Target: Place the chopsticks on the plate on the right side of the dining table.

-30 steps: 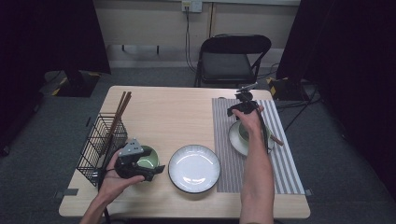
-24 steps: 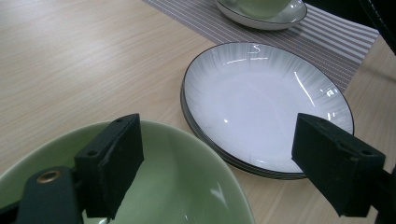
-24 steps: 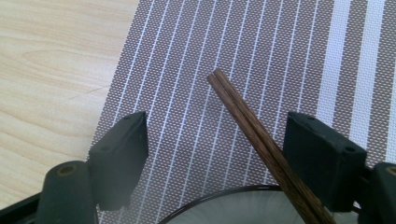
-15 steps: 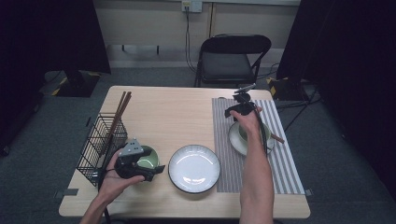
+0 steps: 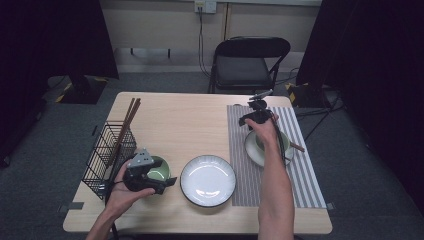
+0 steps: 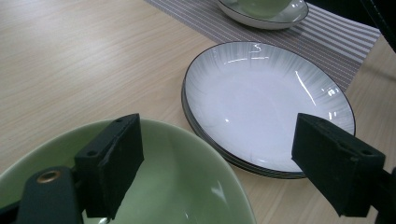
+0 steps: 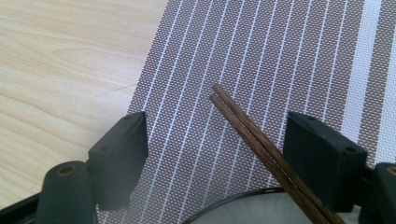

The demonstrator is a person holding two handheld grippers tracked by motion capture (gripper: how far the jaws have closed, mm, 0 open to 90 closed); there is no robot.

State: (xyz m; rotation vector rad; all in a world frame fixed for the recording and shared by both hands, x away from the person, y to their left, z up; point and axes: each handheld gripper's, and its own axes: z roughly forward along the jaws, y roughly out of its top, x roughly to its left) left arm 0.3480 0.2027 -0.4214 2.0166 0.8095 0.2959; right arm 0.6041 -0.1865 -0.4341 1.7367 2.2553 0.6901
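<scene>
High view: left claw [image 5: 167,182] over green bowl [image 5: 159,169] on counter [image 5: 190,120]; right claw [image 5: 248,119] beyond the saucer [image 5: 252,150].
Left gripper view: jaws apart, one inside the bowl's rim, likely to lift it.
Right gripper view: jaws apart, straddling chopsticks [image 7: 254,135] resting over the striped mat [image 7: 261,56].

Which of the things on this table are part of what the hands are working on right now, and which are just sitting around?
In hand:
left tongs, open over the pale green ceramic bowl
right tongs, open around the pair of dark brown wooden chopsticks
small white saucer on the grey striped placemat

Lying about:
large white plate
black wire basket
black folding chair
</scene>
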